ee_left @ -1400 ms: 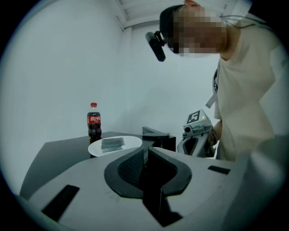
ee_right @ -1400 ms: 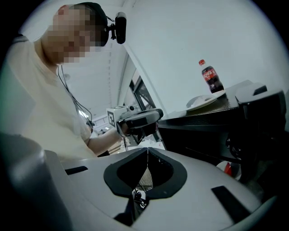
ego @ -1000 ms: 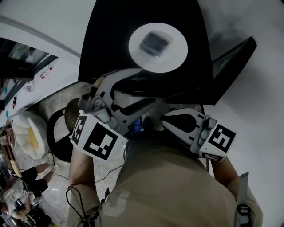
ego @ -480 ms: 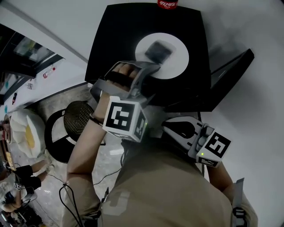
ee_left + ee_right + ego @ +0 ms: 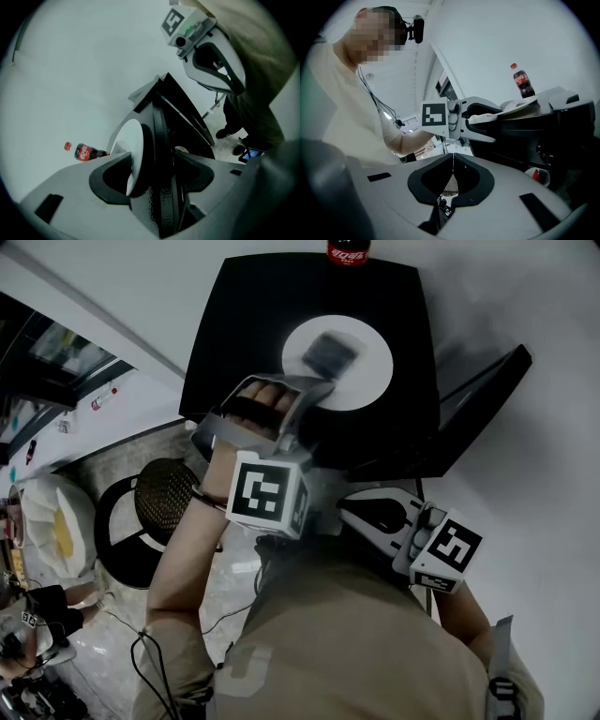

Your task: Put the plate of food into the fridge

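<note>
A white plate [image 5: 366, 371] with a dark wrapped piece of food [image 5: 328, 352] lies on top of the black fridge [image 5: 244, 324]. The fridge door [image 5: 478, 399] hangs open at the right. My left gripper [image 5: 314, 392] is at the plate's near rim. In the left gripper view its jaws [image 5: 152, 159] stand open, with the plate [image 5: 133, 136] rim and the fridge top's edge [image 5: 161, 140] between them. My right gripper [image 5: 345, 504] hangs shut and empty in front of the fridge, lower down. In the right gripper view [image 5: 452, 171] its pads meet, and the plate [image 5: 518, 105] shows beyond.
A cola bottle [image 5: 348, 251] stands at the back edge of the fridge top, behind the plate. A round black stool [image 5: 155, 512] sits on the floor at the left. White walls lie behind and to the right. A small red-topped item [image 5: 536, 176] shows low inside the fridge.
My left gripper has swung from beside my body up to the plate's near rim, rolling as it went; in the last half second it has barely moved. The right gripper has kept still.
</note>
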